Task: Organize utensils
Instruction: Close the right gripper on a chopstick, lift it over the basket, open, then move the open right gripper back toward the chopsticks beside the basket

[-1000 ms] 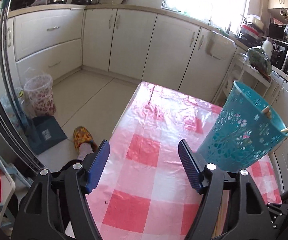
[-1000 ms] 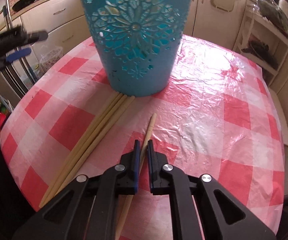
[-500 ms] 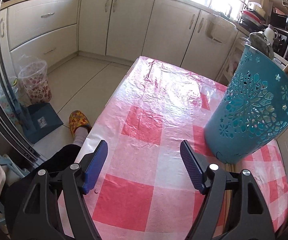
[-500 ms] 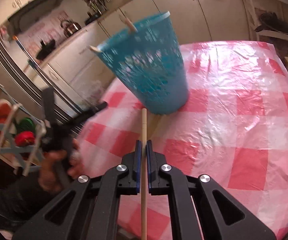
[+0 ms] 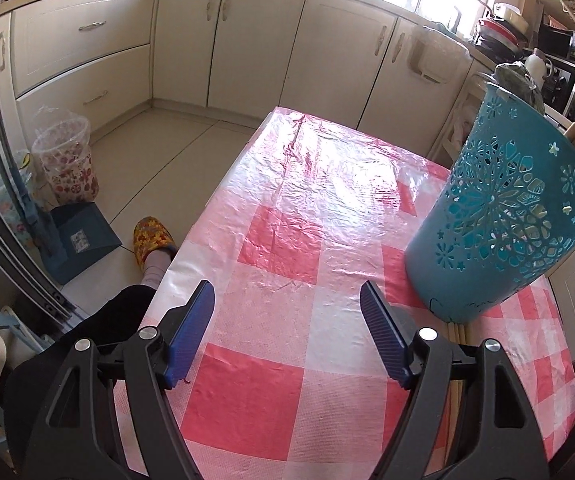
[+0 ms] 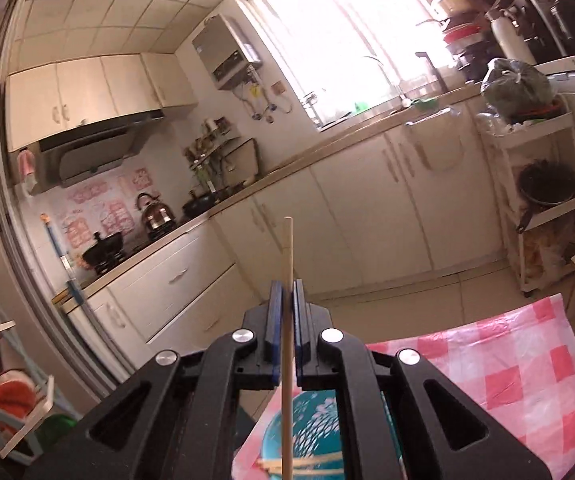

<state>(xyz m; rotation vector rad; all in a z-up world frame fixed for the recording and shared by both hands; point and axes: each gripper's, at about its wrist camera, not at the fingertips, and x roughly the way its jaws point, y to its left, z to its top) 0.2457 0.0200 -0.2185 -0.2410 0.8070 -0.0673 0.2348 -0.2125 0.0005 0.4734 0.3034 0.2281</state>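
So, left gripper [image 5: 287,330] w/ fingers wide, nothing btwn, over checked tablecloth [image 5: 287,240]. Teal basket [image 5: 503,216] stands at 2 o'clock from it, chopsticks [image 5: 457,330] lying at its base. Right gripper [image 6: 286,312] clamped tight on one chopstick [image 6: 287,264], tip at 12 o'clock; basket [image 6: 311,432] below, at 6 o'clock.

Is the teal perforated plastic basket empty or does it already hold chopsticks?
Not empty. The teal perforated plastic basket already holds wooden chopsticks, seen inside its open mouth in the right wrist view.

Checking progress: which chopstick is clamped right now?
The chopstick in the shut right gripper, above the teal basket; others lie inside or on the table.
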